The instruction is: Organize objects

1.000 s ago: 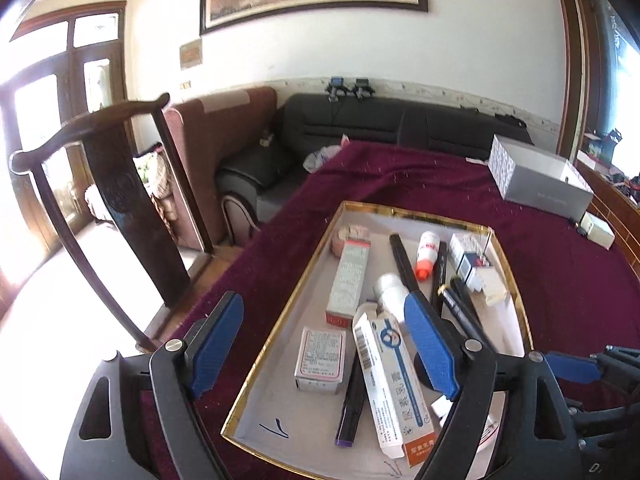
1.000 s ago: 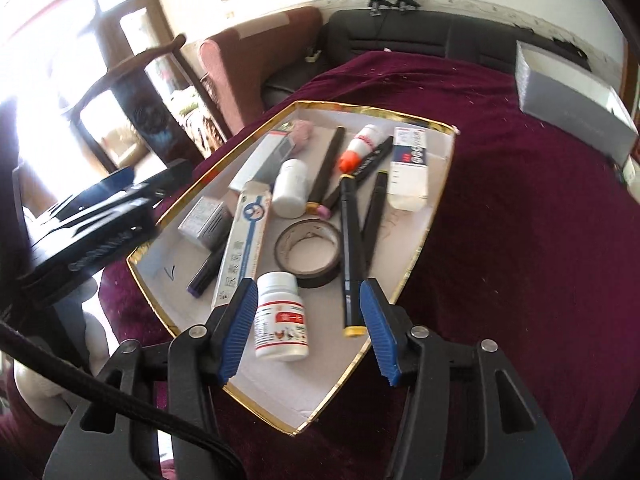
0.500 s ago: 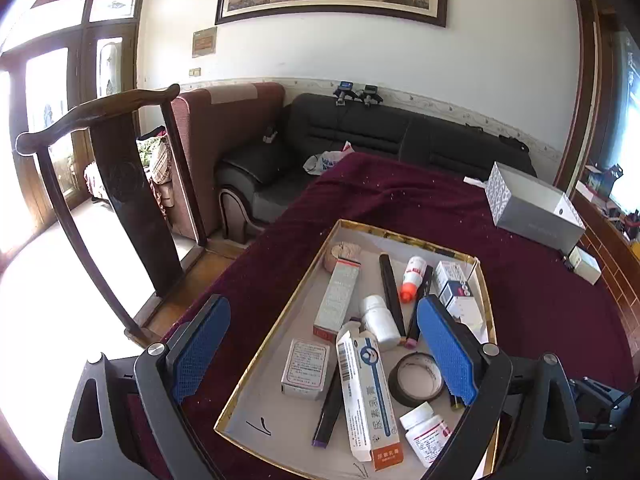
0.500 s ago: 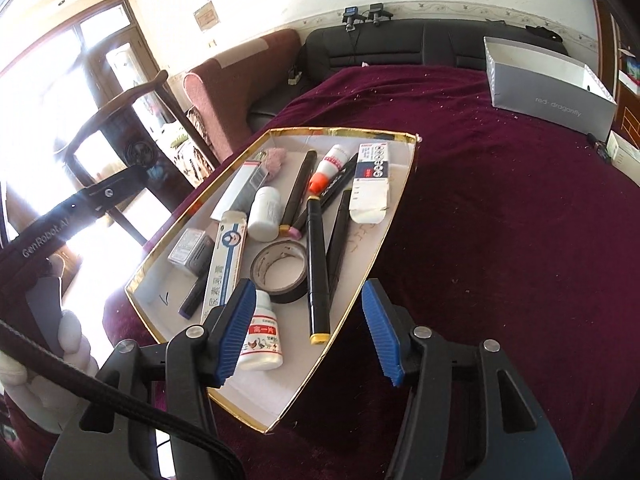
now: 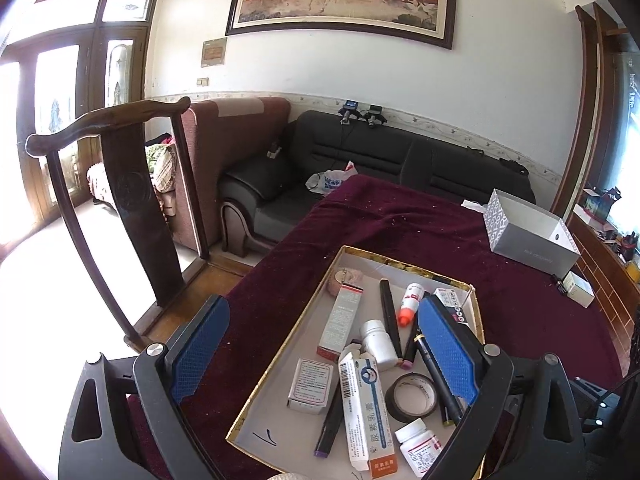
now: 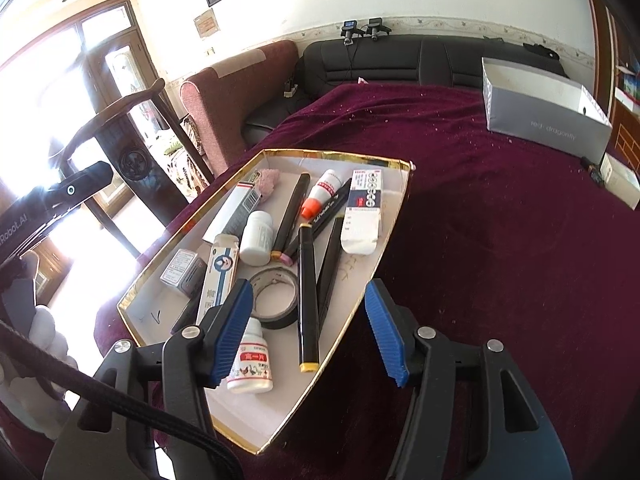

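A shallow gold-rimmed tray [image 5: 477,312] [image 6: 404,208] on the maroon tablecloth holds several items: black markers [image 6: 309,292], a tape roll [image 6: 276,298] [image 5: 412,397], white pill bottles [image 6: 252,360] [image 5: 376,340], medicine boxes [image 5: 366,404] [image 6: 363,210], and an orange-capped tube [image 6: 322,194]. My left gripper [image 5: 320,356] is open and empty, above the tray's near left side. My right gripper [image 6: 310,334] is open and empty, above the tray's near right corner.
An open grey box [image 5: 528,232] [image 6: 540,108] stands at the far right of the table. A small white box [image 5: 578,289] lies beside it. A wooden chair [image 5: 120,184] stands left of the table, with sofas [image 5: 360,160] behind.
Both grippers have drawn back and upward from the tray, so the tray looks smaller and more of the room shows. Nothing in the tray has moved.
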